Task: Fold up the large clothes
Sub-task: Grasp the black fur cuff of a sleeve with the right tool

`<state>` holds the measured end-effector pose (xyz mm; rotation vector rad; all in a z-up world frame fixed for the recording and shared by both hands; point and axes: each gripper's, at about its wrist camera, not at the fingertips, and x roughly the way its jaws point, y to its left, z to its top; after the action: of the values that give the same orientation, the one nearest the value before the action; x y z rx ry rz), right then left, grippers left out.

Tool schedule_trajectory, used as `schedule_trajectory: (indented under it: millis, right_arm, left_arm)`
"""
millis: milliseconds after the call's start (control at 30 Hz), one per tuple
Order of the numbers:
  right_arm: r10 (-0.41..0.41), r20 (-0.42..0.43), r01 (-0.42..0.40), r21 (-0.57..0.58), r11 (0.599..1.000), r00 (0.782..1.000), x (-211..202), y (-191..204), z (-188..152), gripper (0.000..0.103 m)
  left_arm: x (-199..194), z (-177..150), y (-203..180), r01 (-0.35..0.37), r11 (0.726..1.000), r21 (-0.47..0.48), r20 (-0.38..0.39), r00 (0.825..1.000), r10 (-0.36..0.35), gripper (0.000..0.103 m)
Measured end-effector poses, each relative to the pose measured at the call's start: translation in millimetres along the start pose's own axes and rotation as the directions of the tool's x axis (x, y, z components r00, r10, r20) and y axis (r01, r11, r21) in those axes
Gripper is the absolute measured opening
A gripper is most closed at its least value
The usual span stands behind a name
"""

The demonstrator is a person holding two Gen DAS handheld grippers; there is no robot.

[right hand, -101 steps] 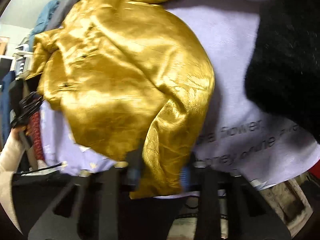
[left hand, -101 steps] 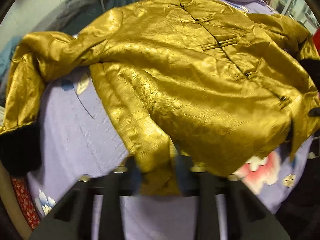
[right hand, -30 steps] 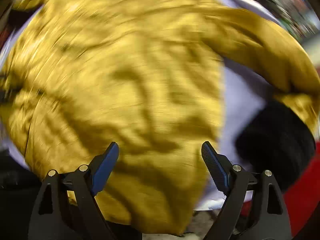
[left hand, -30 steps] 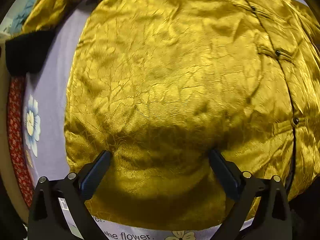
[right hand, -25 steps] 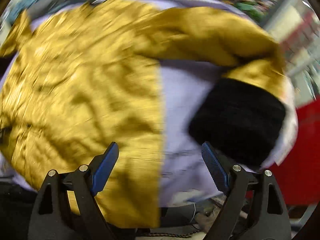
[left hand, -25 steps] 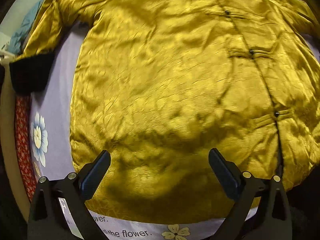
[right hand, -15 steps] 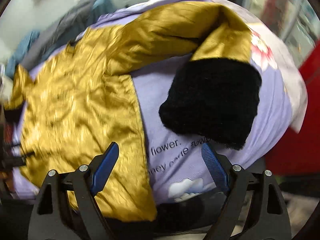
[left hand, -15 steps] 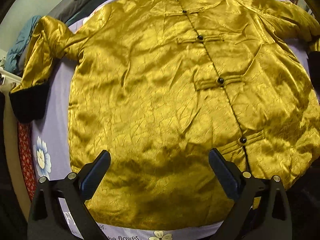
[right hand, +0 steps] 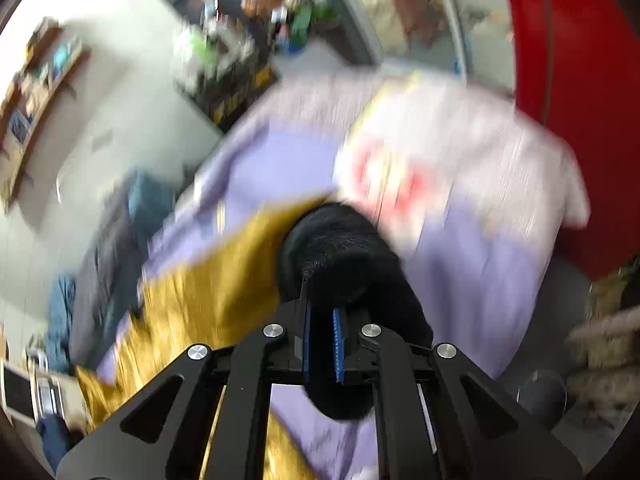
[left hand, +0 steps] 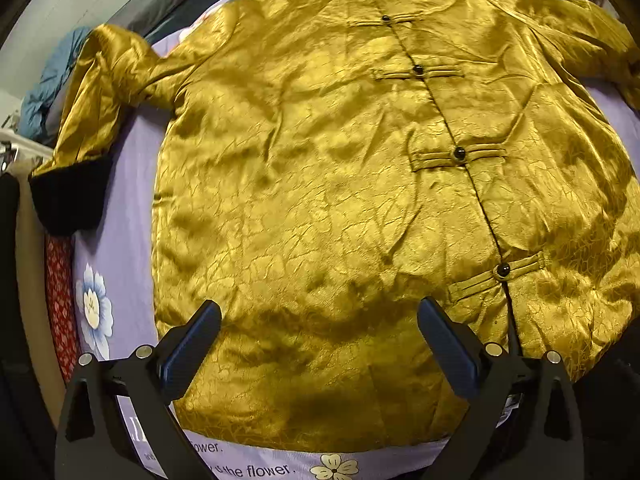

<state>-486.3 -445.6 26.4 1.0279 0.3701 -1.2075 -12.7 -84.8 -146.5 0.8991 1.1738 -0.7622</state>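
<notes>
A gold satin jacket point(left hand: 320, 184) with black knot buttons lies spread front-up on a lilac bedsheet point(left hand: 124, 208). Its left sleeve ends in a black furry cuff point(left hand: 68, 196) at the bed's left edge. My left gripper point(left hand: 320, 344) hovers open above the jacket's hem with nothing between its fingers. In the blurred right wrist view, my right gripper point(right hand: 320, 344) is shut on the other black furry cuff point(right hand: 344, 264), and the gold sleeve point(right hand: 208, 292) trails away from it to the left.
A pile of grey and blue clothes point(left hand: 56, 80) lies at the bed's far left corner. A red patterned cloth point(left hand: 60, 300) hangs along the left side. A red object point(right hand: 576, 100) stands right of the bed, with cluttered shelves point(right hand: 244, 52) behind.
My right gripper swung from above the jacket body to the right sleeve's black cuff and shut on it. My left gripper drew back, so more of the jacket shows.
</notes>
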Motion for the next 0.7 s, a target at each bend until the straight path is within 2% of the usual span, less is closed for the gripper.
schedule_trajectory:
  millis: [67, 167, 233, 333, 467, 567, 633, 700]
  right_arm:
    - [-0.039, 0.069, 0.038, 0.015, 0.999, 0.997, -14.0, -8.3, 37.6, 0.008]
    - [-0.087, 0.070, 0.087, -0.001, 0.996, 0.994, -13.6, -16.1, 70.2, 0.008]
    - [-0.092, 0.030, 0.094, -0.048, 0.994, 0.995, -3.4, -8.8, 74.1, 0.008]
    - [-0.096, -0.033, 0.092, -0.096, 0.991, 0.995, 11.4, 5.0, 60.2, 0.008]
    - [-0.043, -0.126, 0.031, -0.100, 0.995, 0.991, 29.9, 21.8, 29.1, 0.008]
    - [0.030, -0.208, -0.049, -0.090, 0.995, 0.978, 38.9, 46.5, 11.4, 0.008]
    - [0.109, -0.258, -0.116, -0.011, 0.993, 0.960, 38.7, 62.1, 6.0, 0.008]
    - [0.230, -0.312, -0.211, 0.095, 0.973, 0.922, 37.5, 79.4, -1.5, 0.008]
  left_arm:
    - [-4.1, 0.8, 0.2, 0.006, 1.000, -0.020, 0.002, 1.000, -0.006, 0.096]
    - [-5.7, 4.6, 3.1, 0.012, 0.999, -0.043, 0.009, 1.000, -0.012, 0.096]
    - [-6.4, 8.2, 2.9, 0.009, 0.999, -0.052, 0.012, 1.000, -0.008, 0.096]
    - [-8.8, 12.5, 1.2, 0.010, 0.997, -0.070, 0.019, 1.000, -0.008, 0.096]
    - [-12.2, 14.4, -5.3, 0.015, 0.997, -0.080, 0.019, 1.000, -0.014, 0.096]
    - [-12.8, 12.9, -9.9, 0.010, 0.997, -0.070, 0.015, 1.000, -0.009, 0.096]
    - [-13.9, 11.6, -11.7, 0.004, 0.998, -0.061, 0.015, 1.000, -0.003, 0.096]
    - [-15.0, 10.7, -10.9, 0.003, 0.998, -0.060, 0.018, 1.000, -0.002, 0.096]
